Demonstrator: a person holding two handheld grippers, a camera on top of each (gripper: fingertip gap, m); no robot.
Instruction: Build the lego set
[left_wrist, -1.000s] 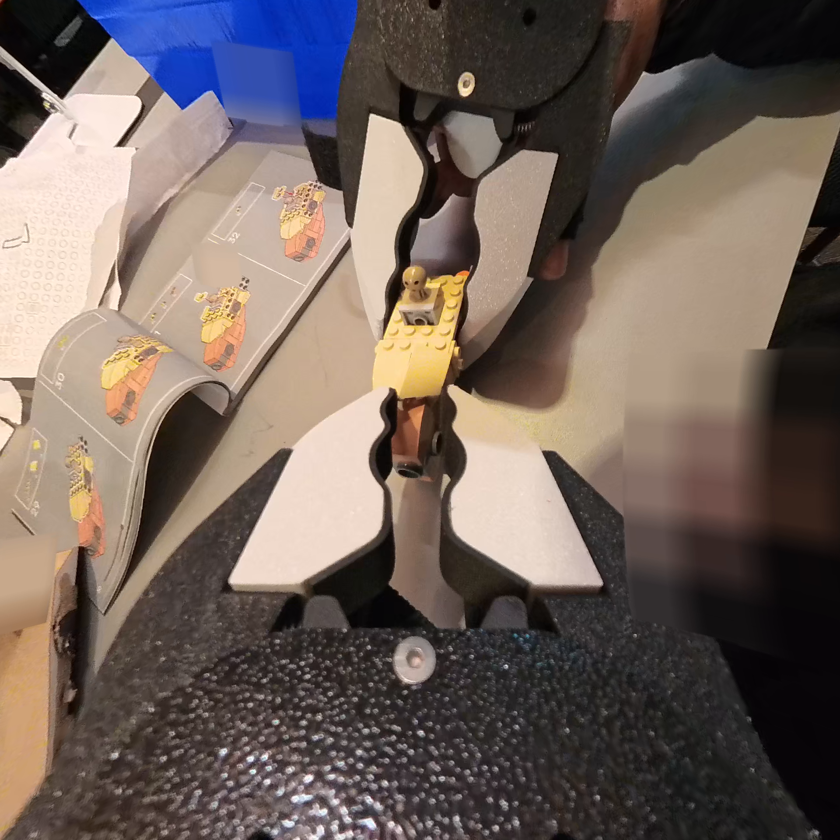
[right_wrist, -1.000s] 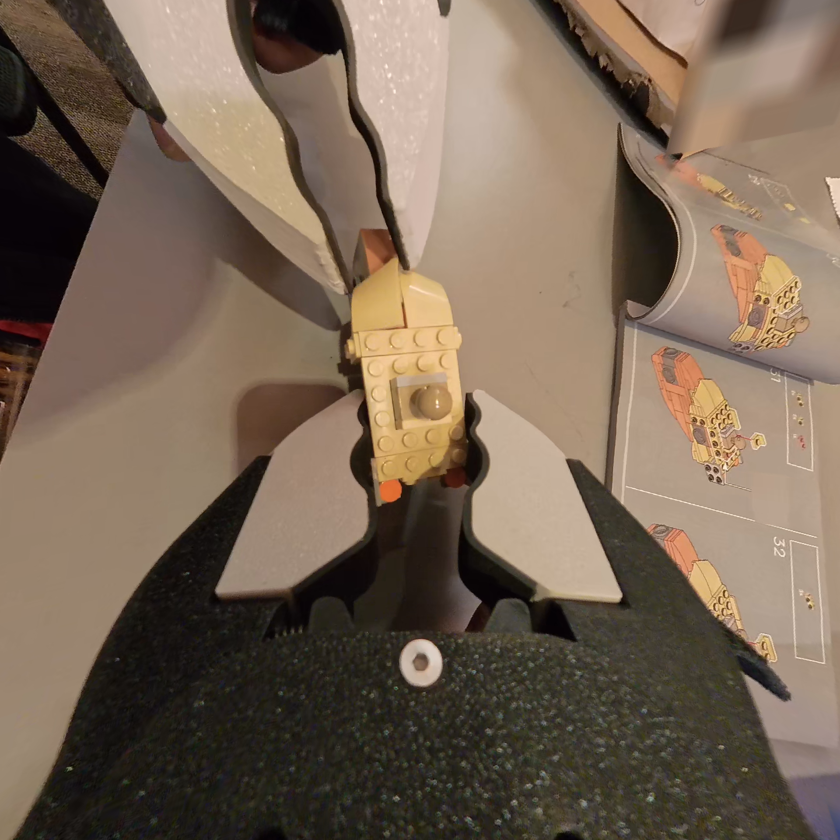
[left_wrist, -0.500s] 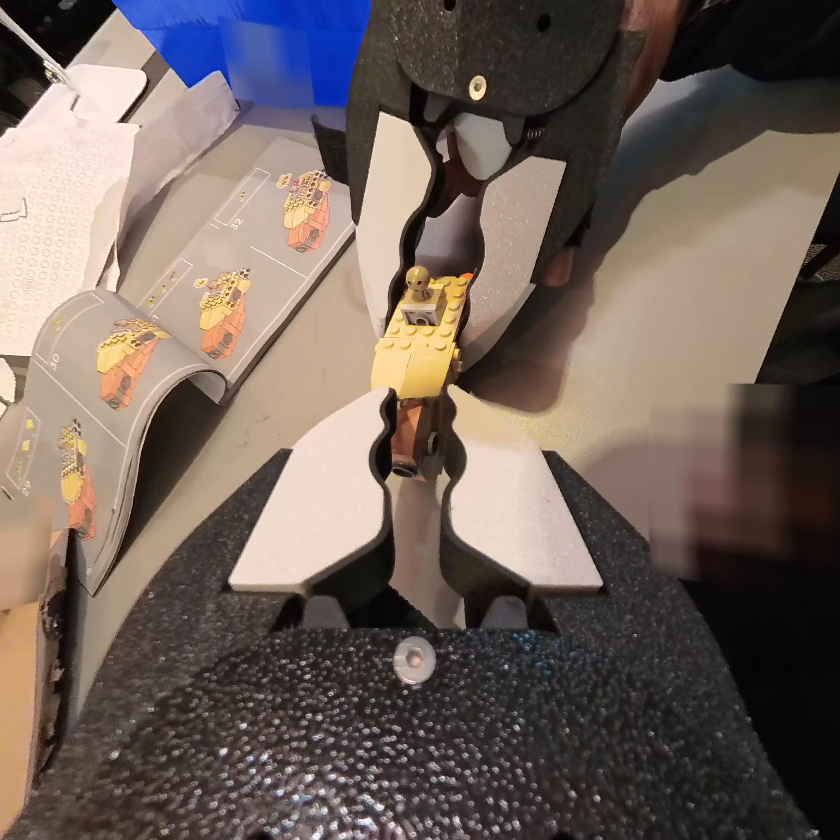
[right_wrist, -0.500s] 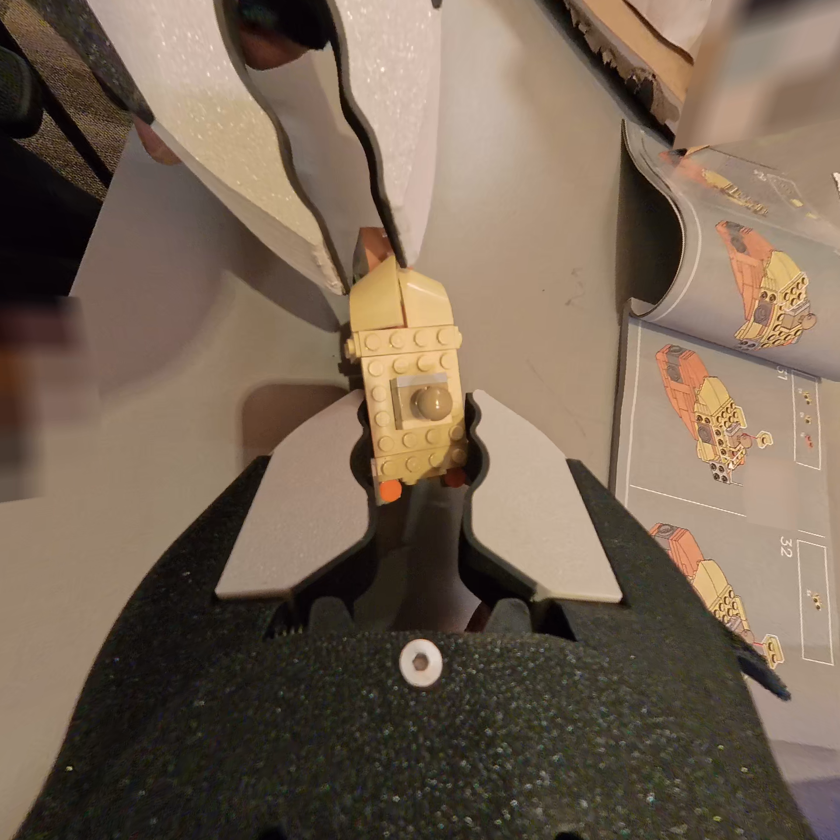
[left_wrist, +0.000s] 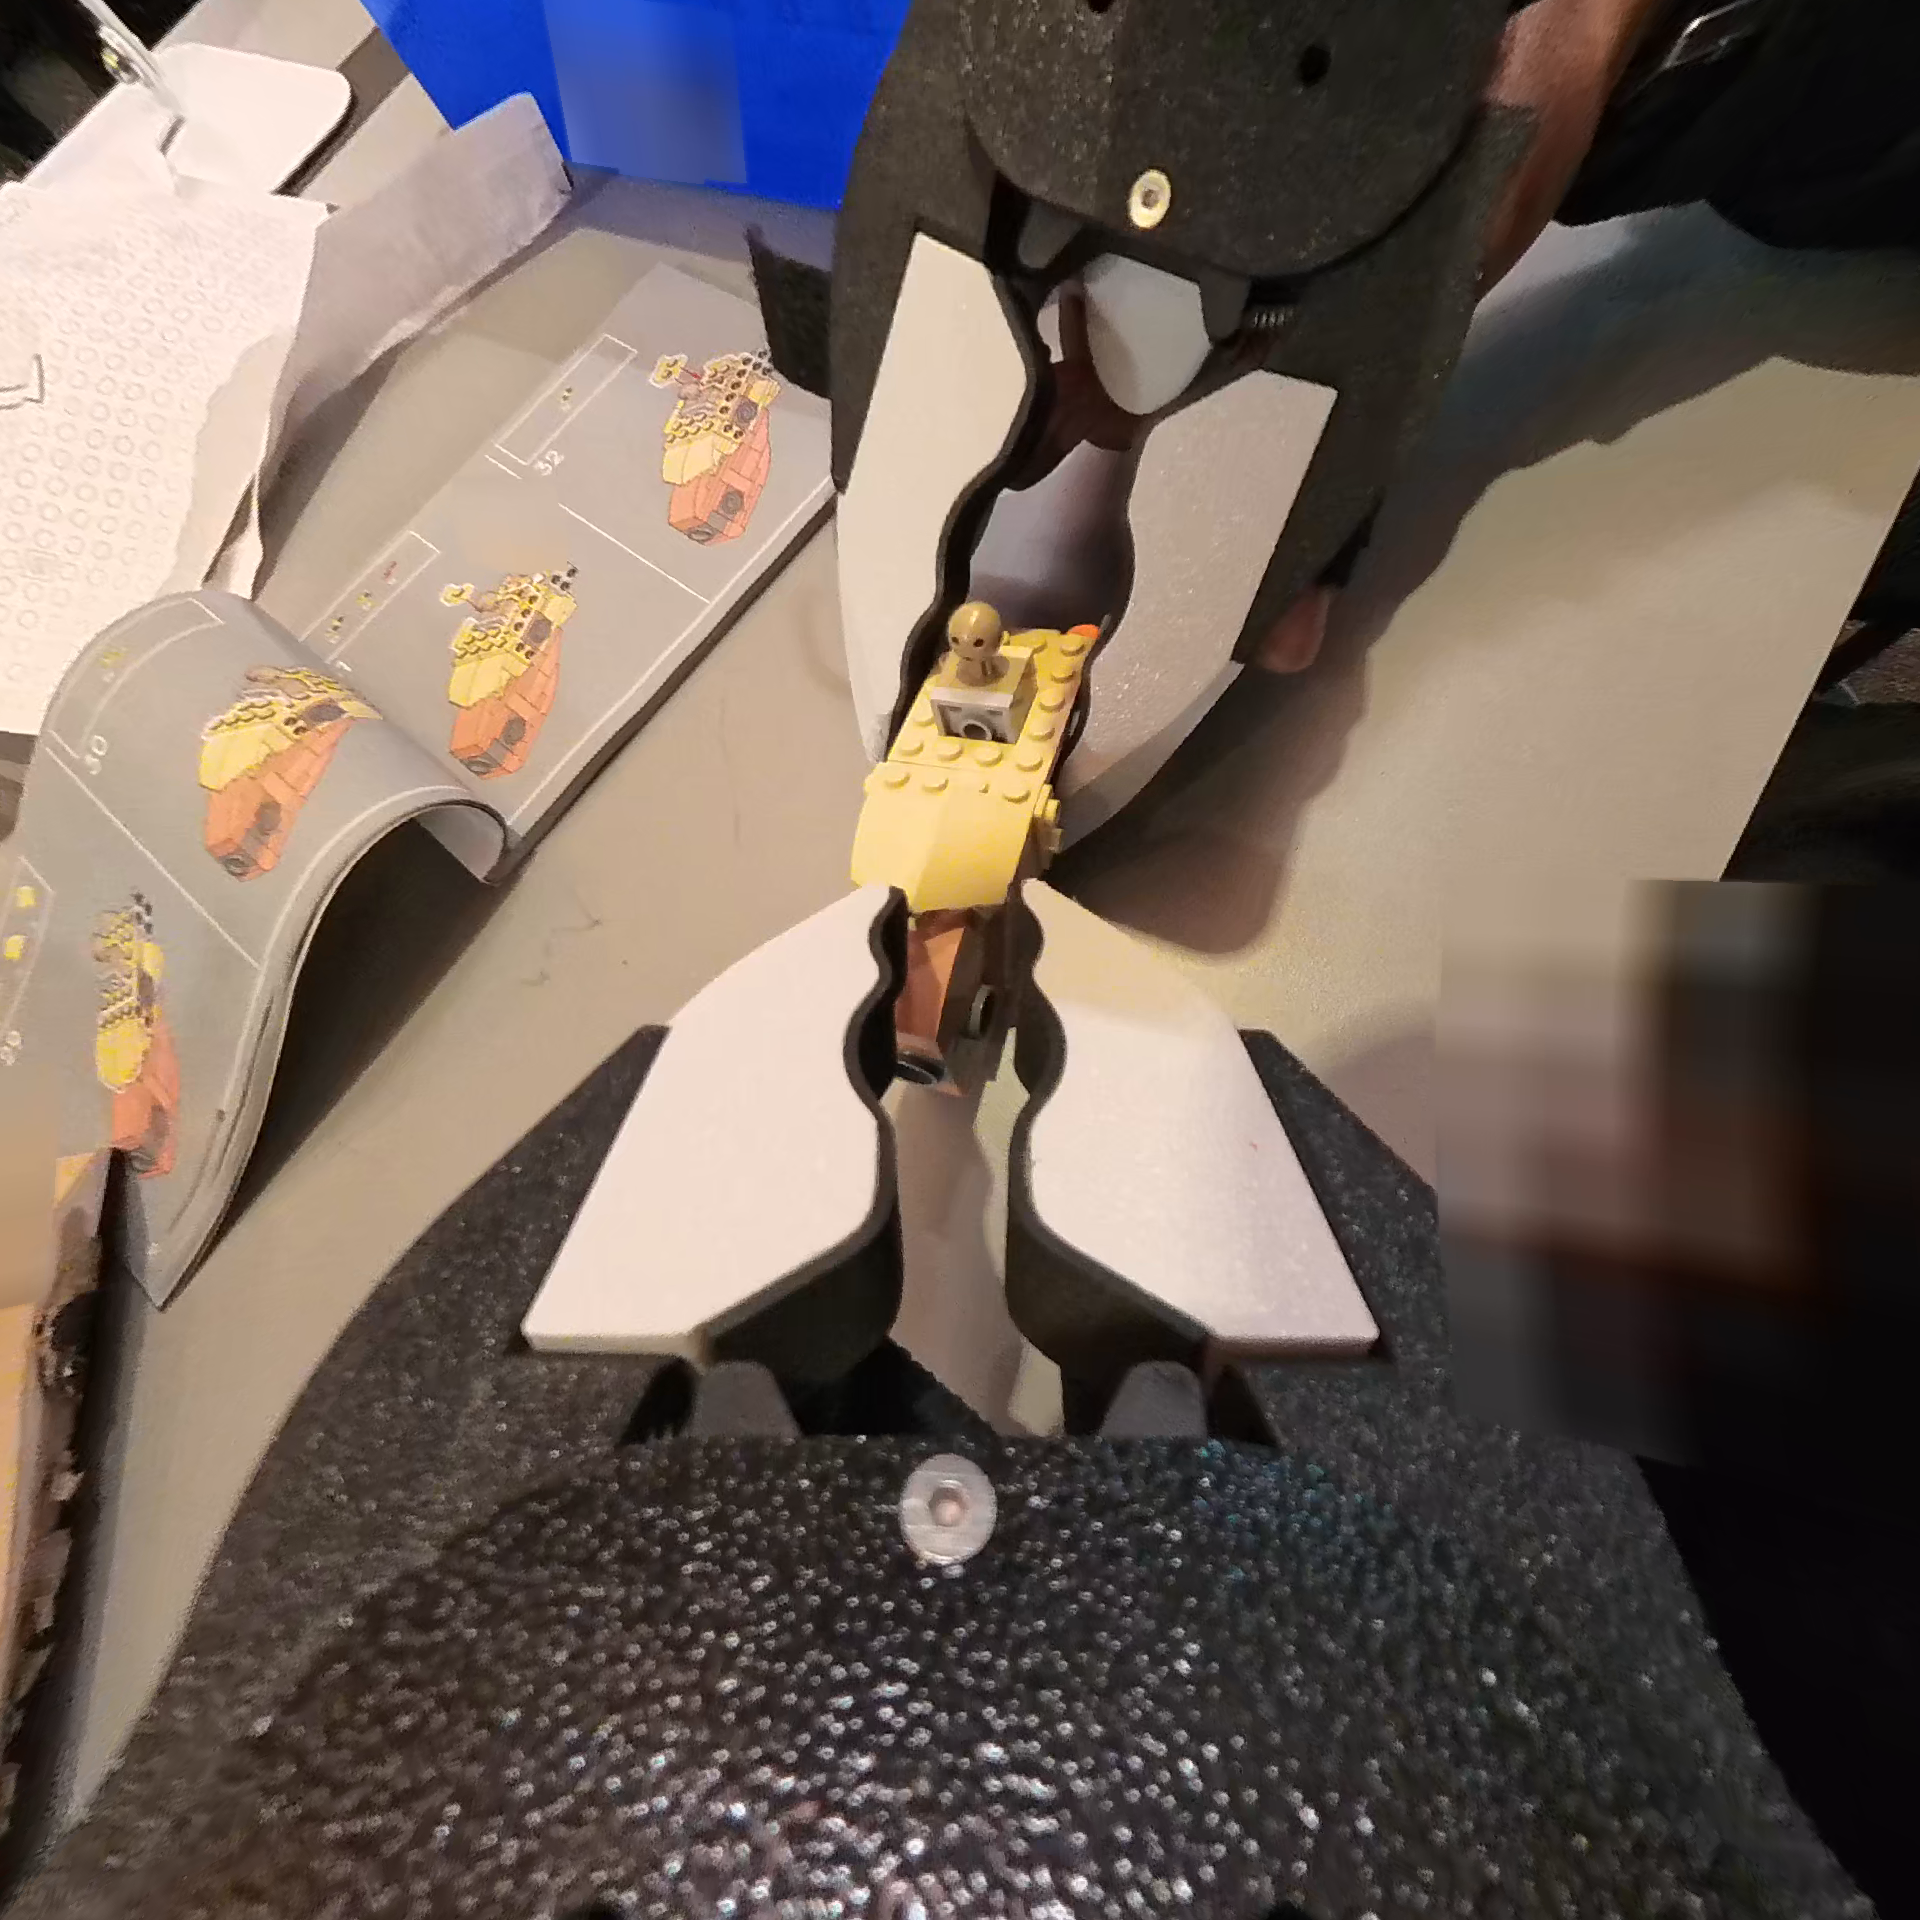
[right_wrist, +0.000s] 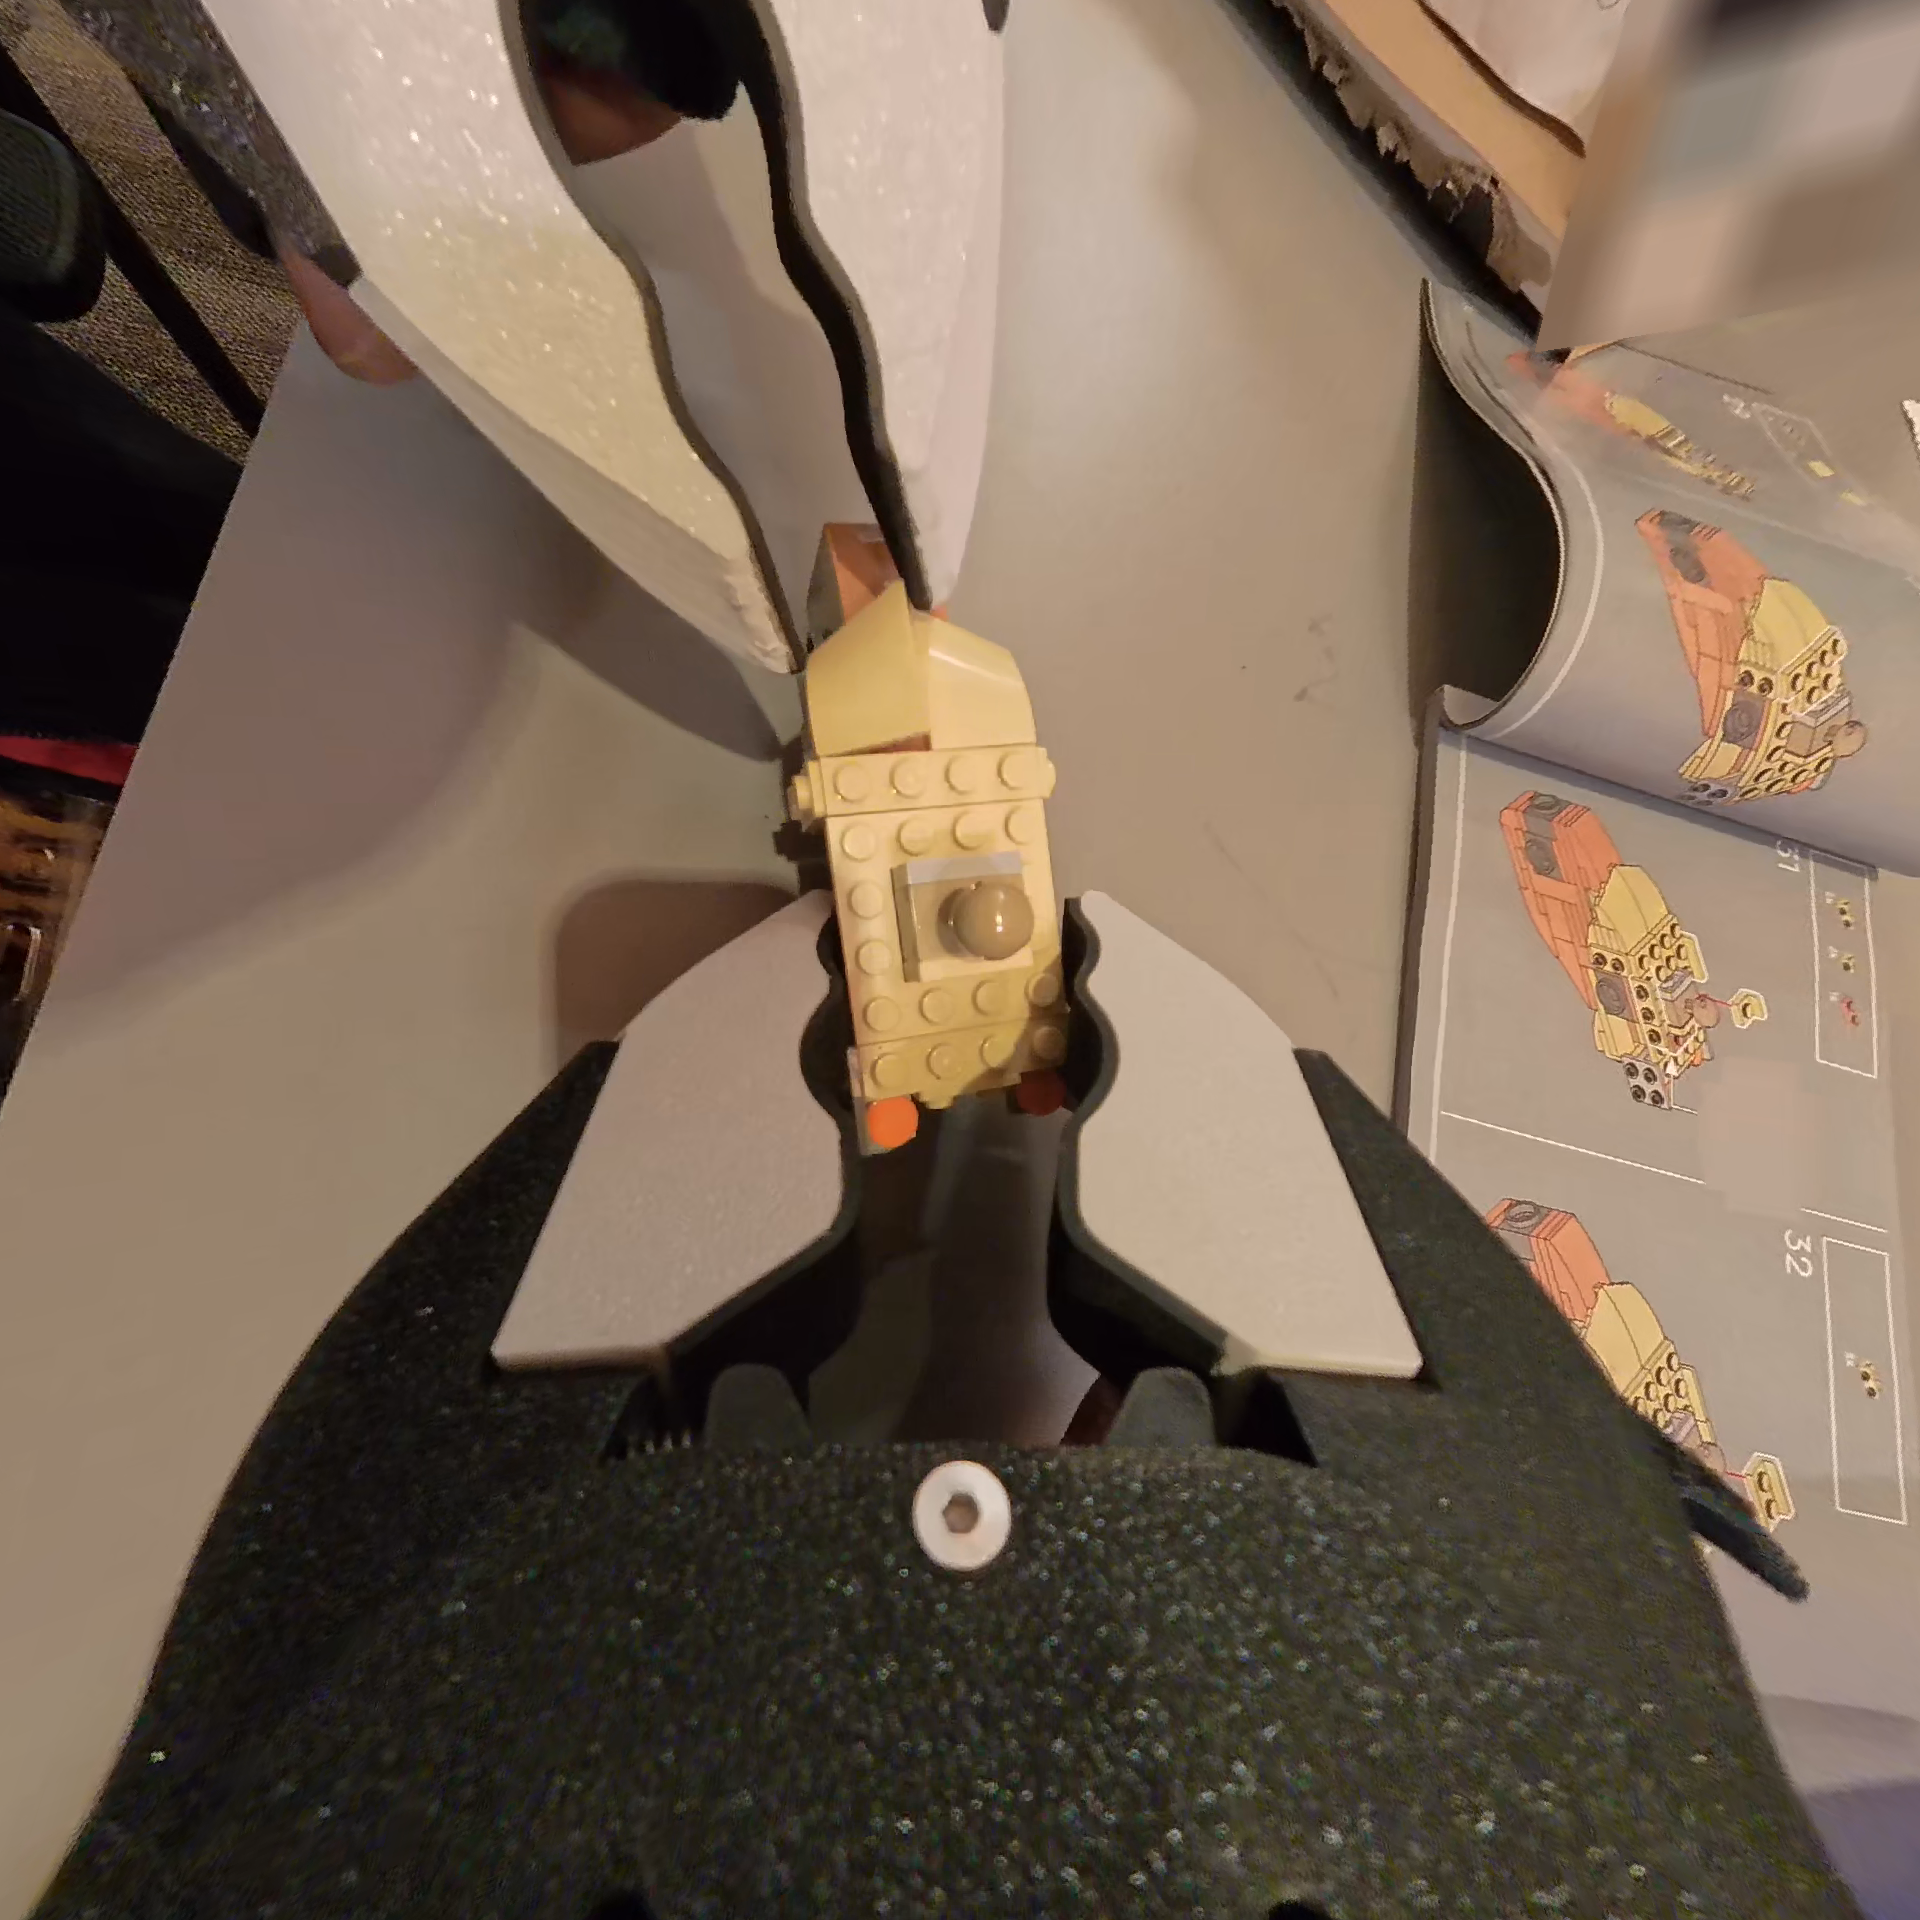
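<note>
Two claws: both clamped on one lego model, one at each end, facing each other.
Left claw: narrow, its grey fingers pinching the model's brown nose end.
Right claw: narrow, its grey fingers gripping the studded tan rear, beside two orange round pieces.
Lego model: tan upper body over a brown hull, a grey plate on top bearing a round olive knob; held between the claws above the bench, not visibly resting on it.
Bench: grey surface; its bare stretch lies on the side of the claws away from the booklet, running to an edge with dark floor beyond.
Instruction booklet: open, grey pages with model drawings, one page curled upward; near the claws on the other side, not touching them.
White sheets: beyond the booklet, toward the bench's far corner.
Blue bin: at the far edge behind the booklet.
Torn cardboard: ragged edge next to the booklet's curled page.
Person's fingertip: visible behind the right claw.
</note>
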